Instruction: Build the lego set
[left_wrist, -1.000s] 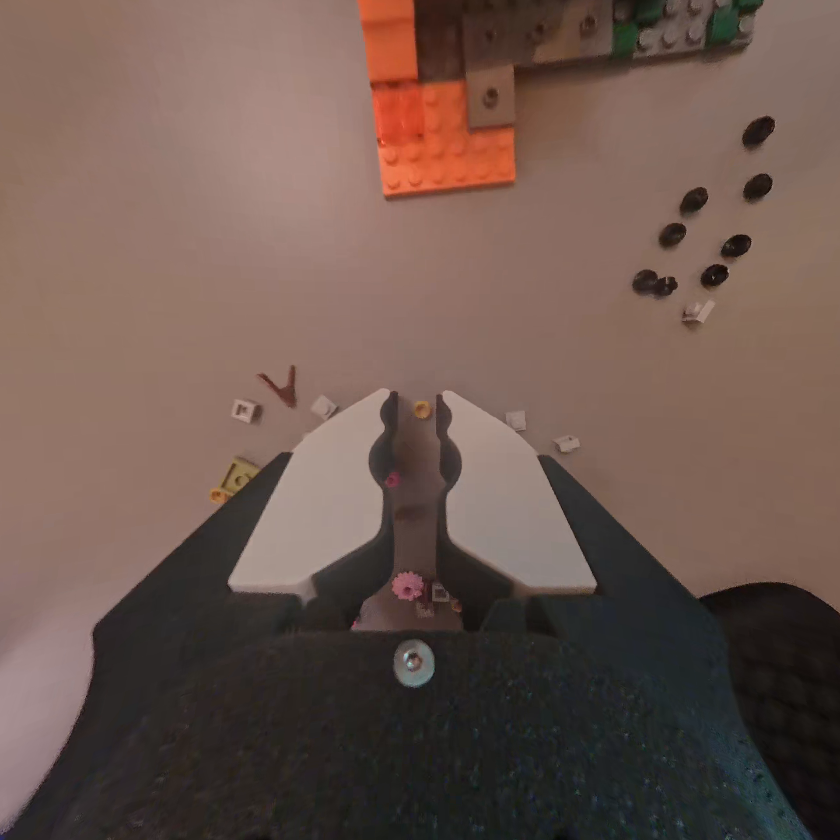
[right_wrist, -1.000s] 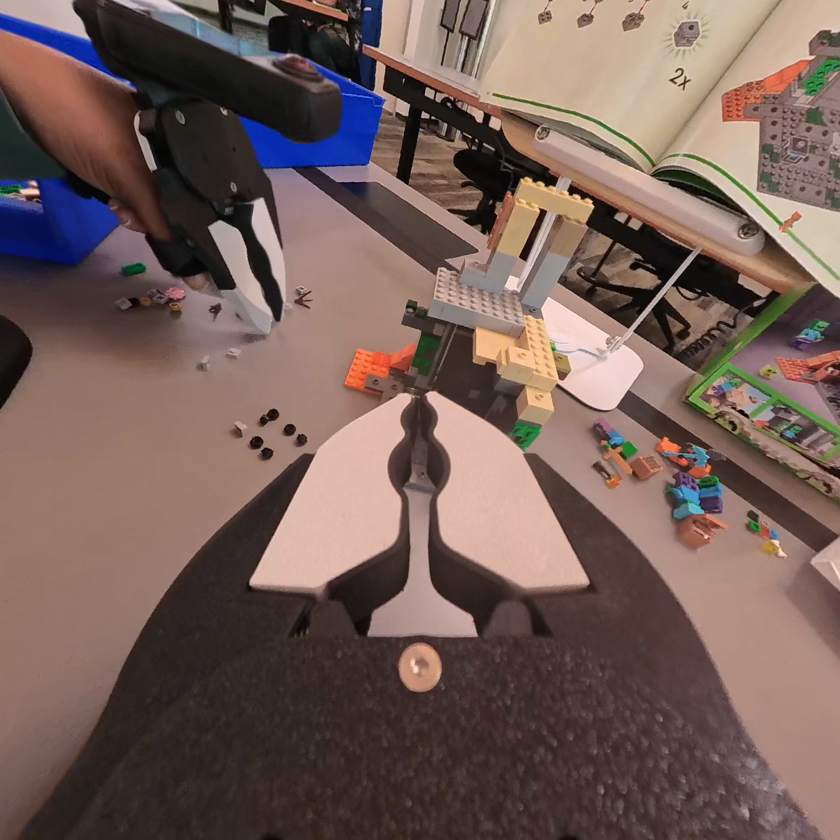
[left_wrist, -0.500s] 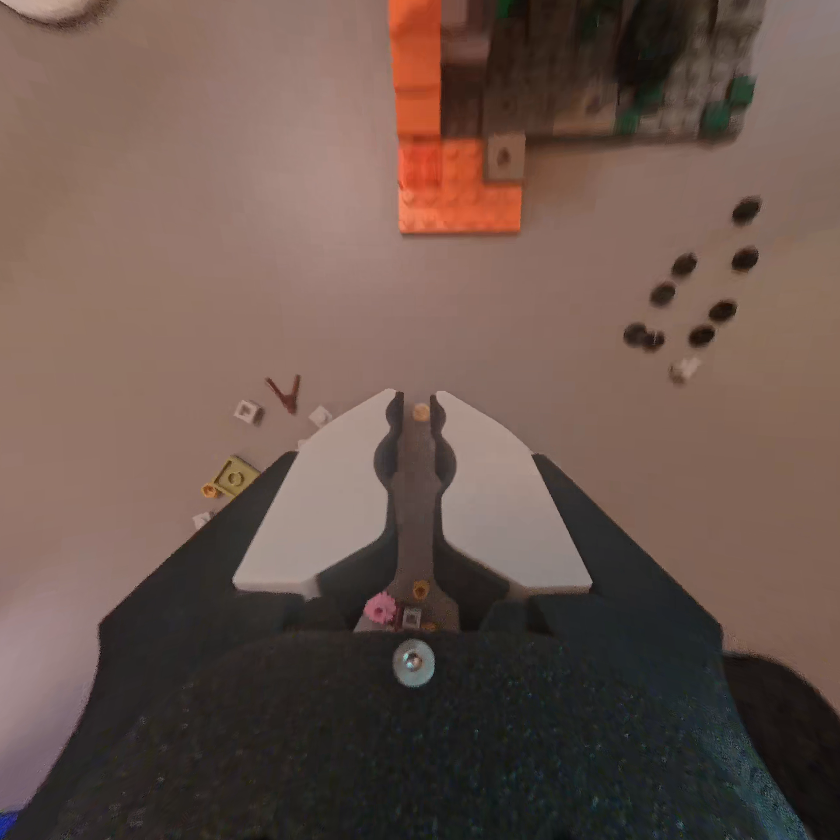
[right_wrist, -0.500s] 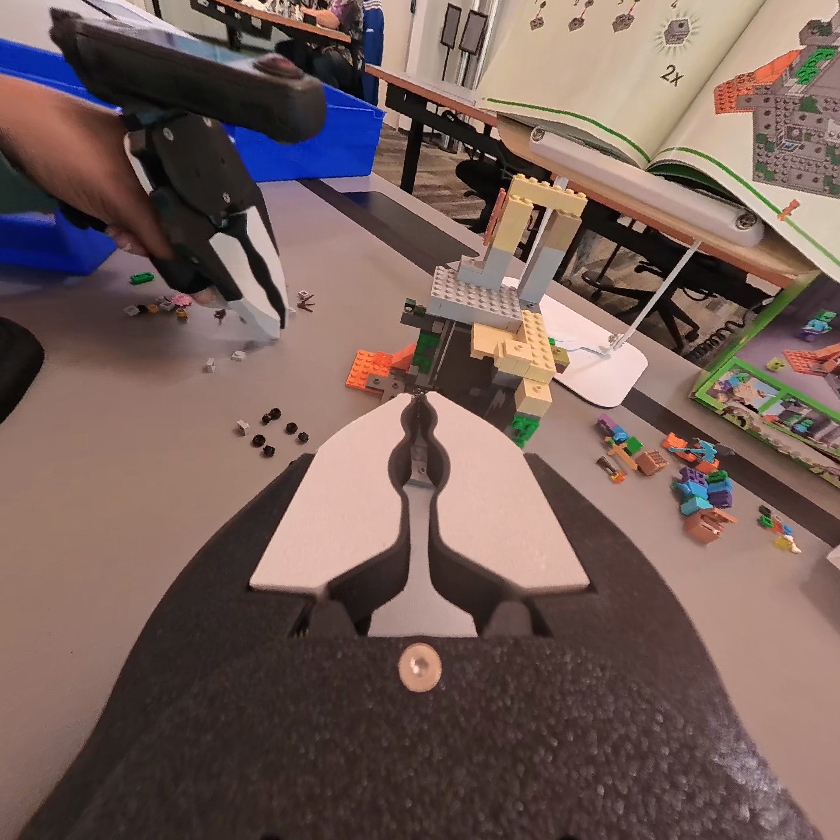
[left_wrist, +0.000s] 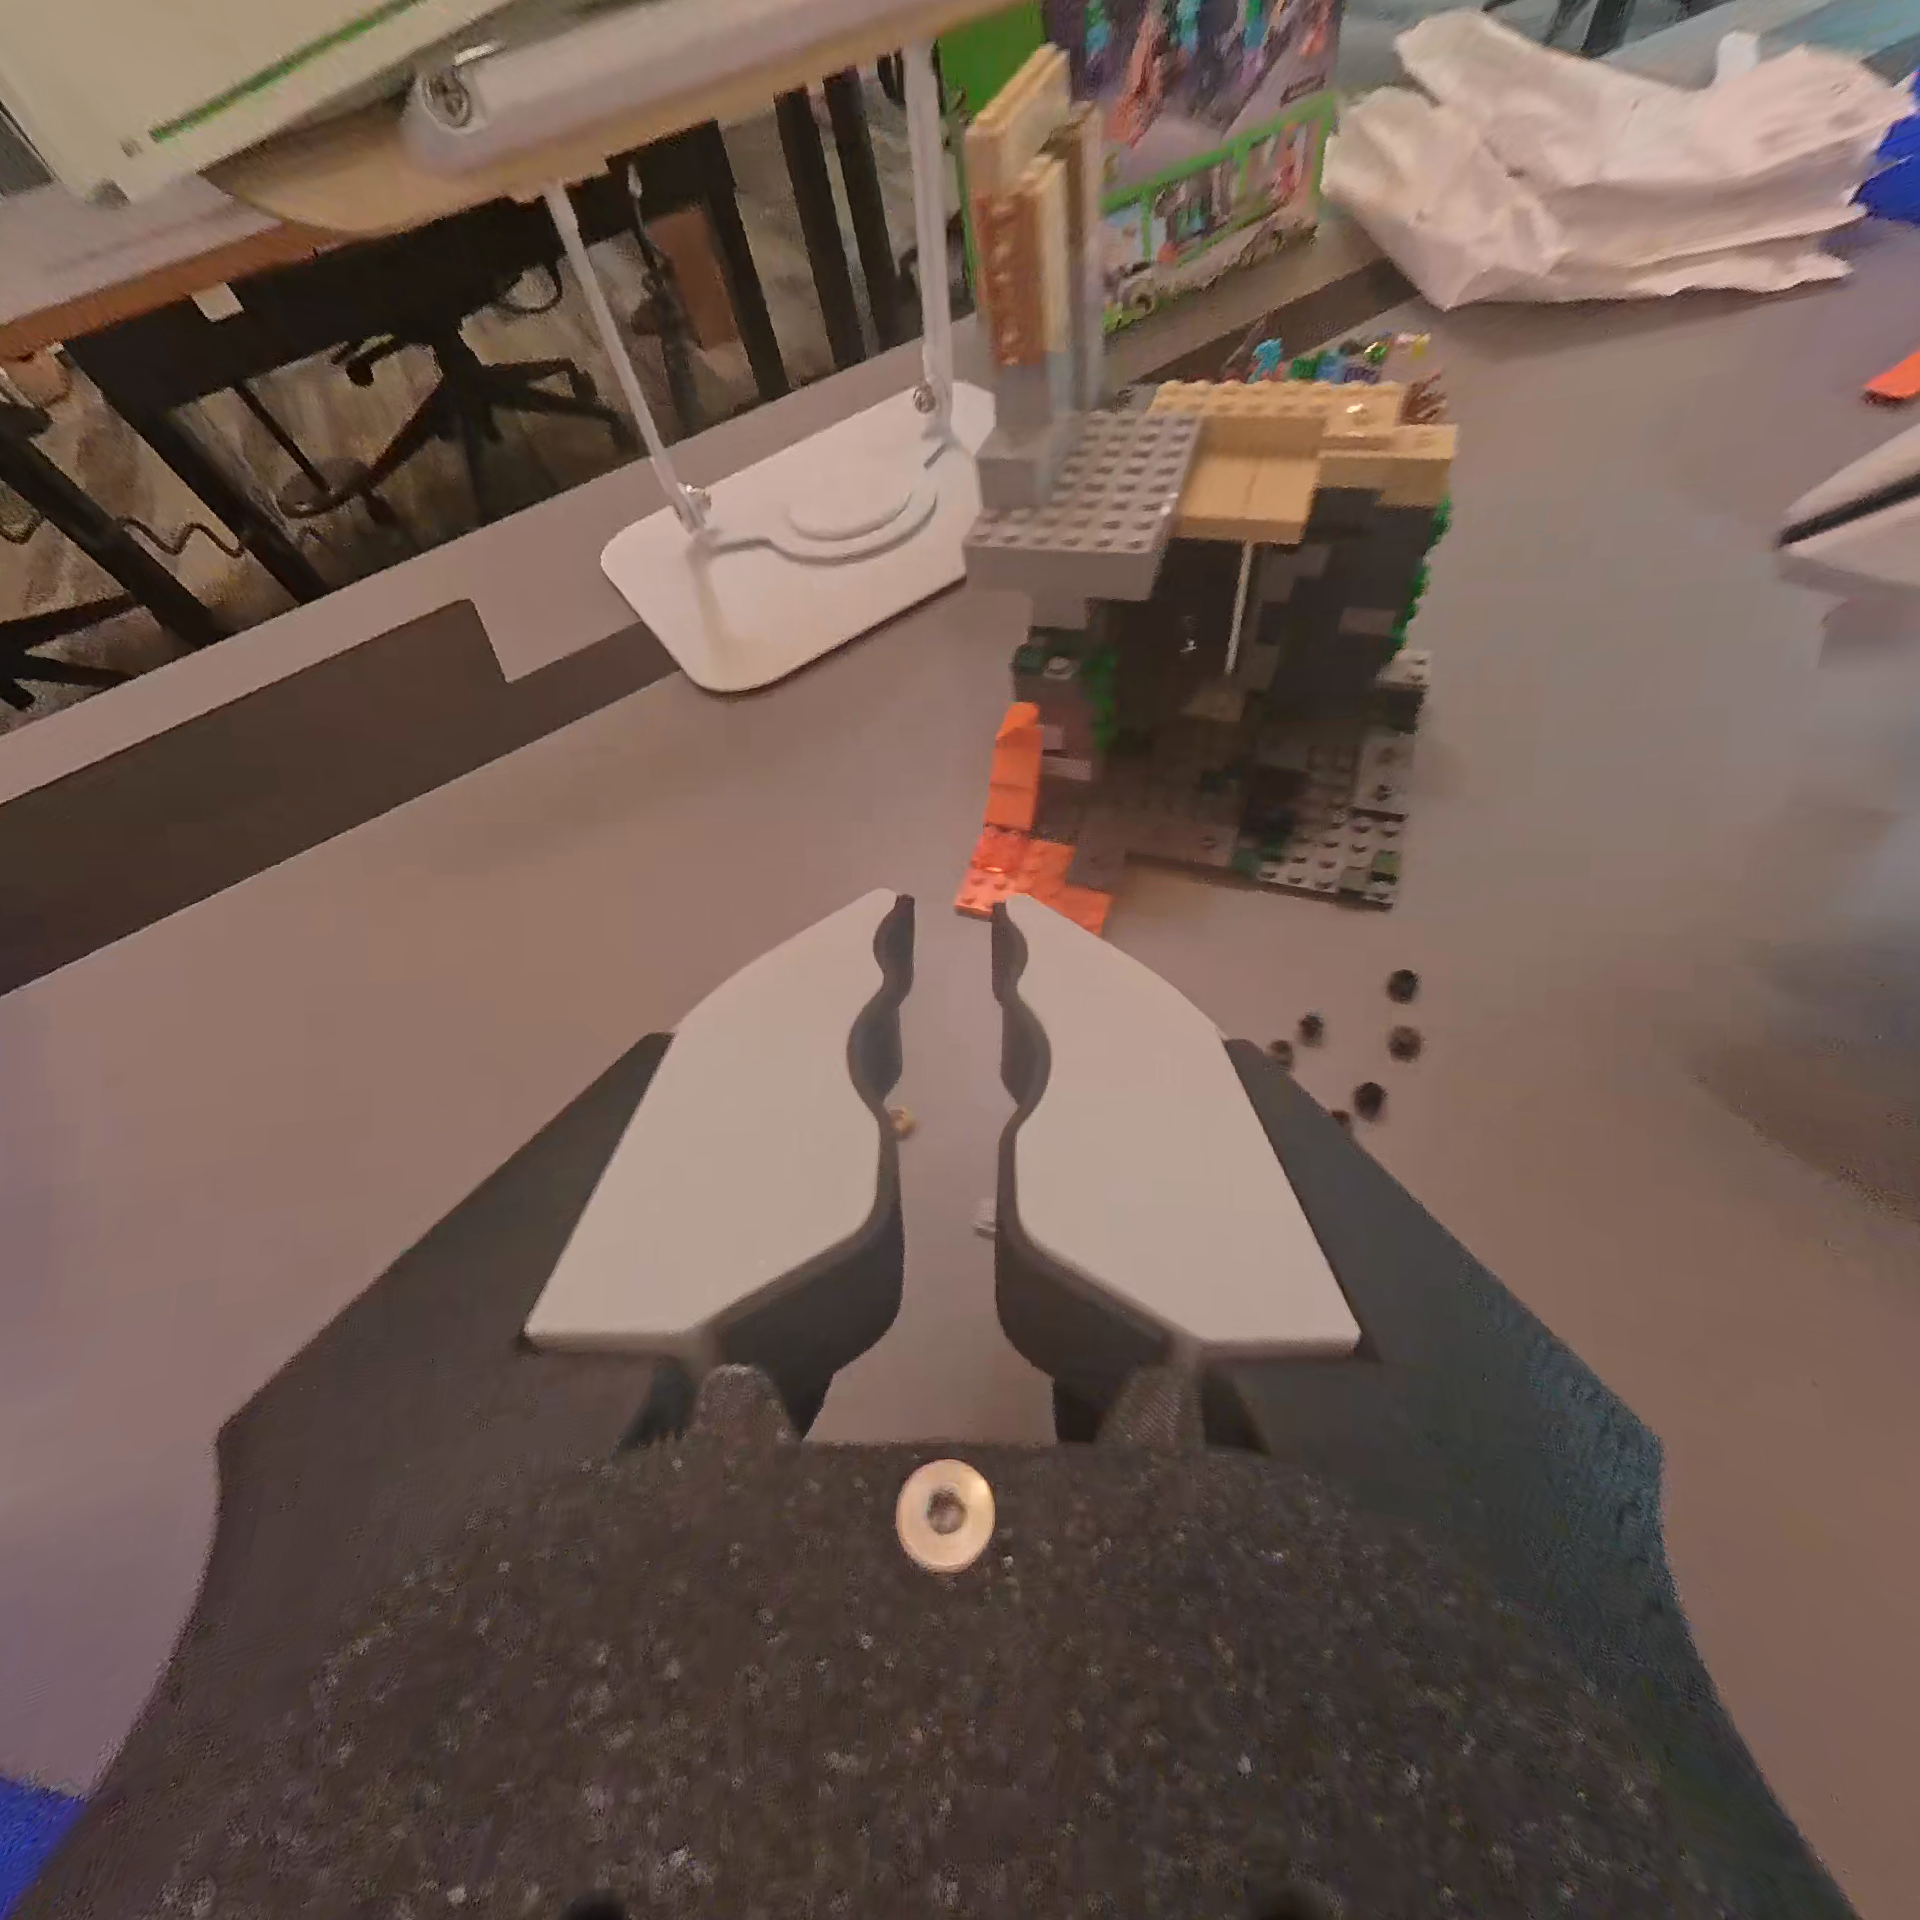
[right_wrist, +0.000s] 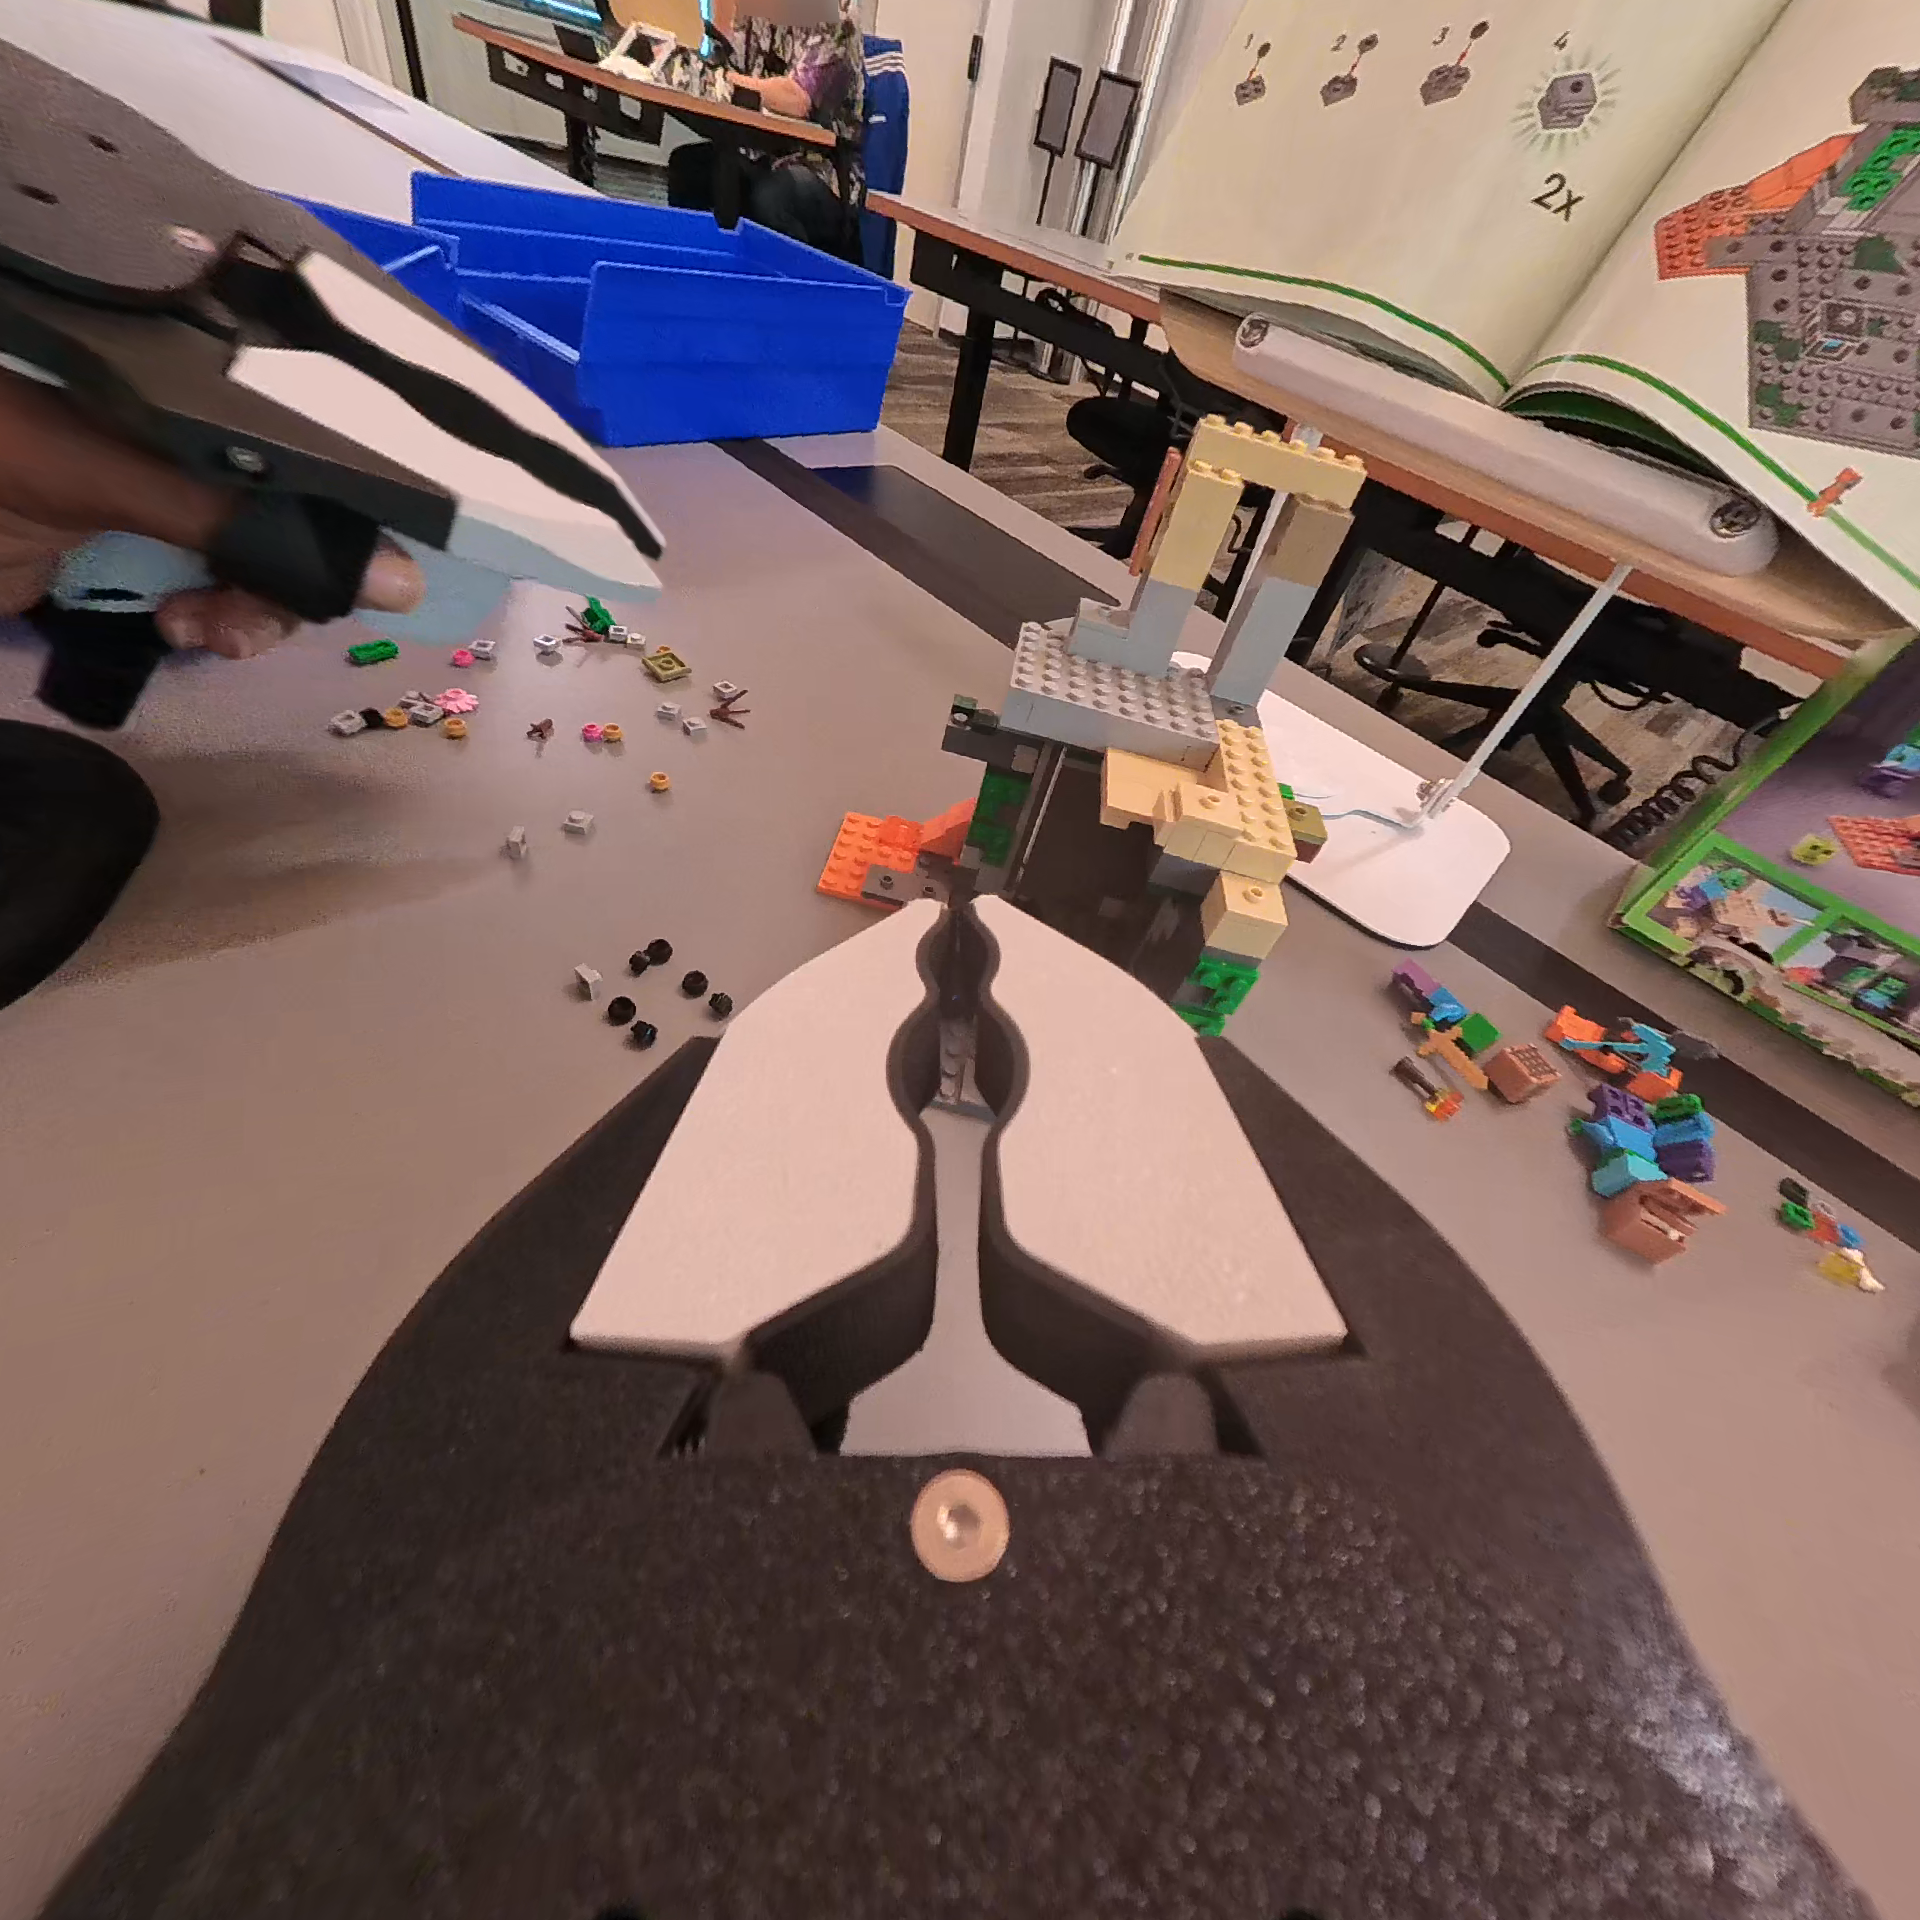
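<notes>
Left wrist view: left gripper (left_wrist: 948, 914) at centre frame, raised over the grey table (left_wrist: 520, 935), jaws parted with a clear gap and nothing between the fingertips. Just past the tips, the orange plate (left_wrist: 1023, 873) at the corner of the brick model (left_wrist: 1236, 665), which fills centre-right. Grey studded platform (left_wrist: 1081, 499) and tan roof bricks (left_wrist: 1309, 447) on the model's top, a tall tan arch (left_wrist: 1023, 239) rising from it. White stand base (left_wrist: 800, 561) left of the model, upper centre. Black round studs (left_wrist: 1361, 1039) scattered right of the fingers. A tiny tan stud (left_wrist: 902, 1120) and a tiny grey piece (left_wrist: 982, 1210) show on the table in the gap between the fingers, well behind the tips. White crumpled bags (left_wrist: 1600, 156) upper right. Toy set box (left_wrist: 1195, 156) at top centre.

Right wrist view: right gripper (right_wrist: 958, 909) at centre, jaws clenched, tips meeting; whether they pinch anything is not clear. The tips sit against the low front edge of the brick model (right_wrist: 1143, 810), by the orange plate (right_wrist: 873, 847). Left gripper (right_wrist: 634, 551) in the upper left, held in a hand (right_wrist: 239, 603), lifted above a scatter of small loose pieces (right_wrist: 582, 696). Black round studs (right_wrist: 665, 987) left of the right fingers. Blue bins (right_wrist: 665, 301) top left. Open instruction booklet (right_wrist: 1558, 187) upper right. Coloured brick pile (right_wrist: 1621, 1122) at right. Toy set box (right_wrist: 1808, 914) at far right edge.
</notes>
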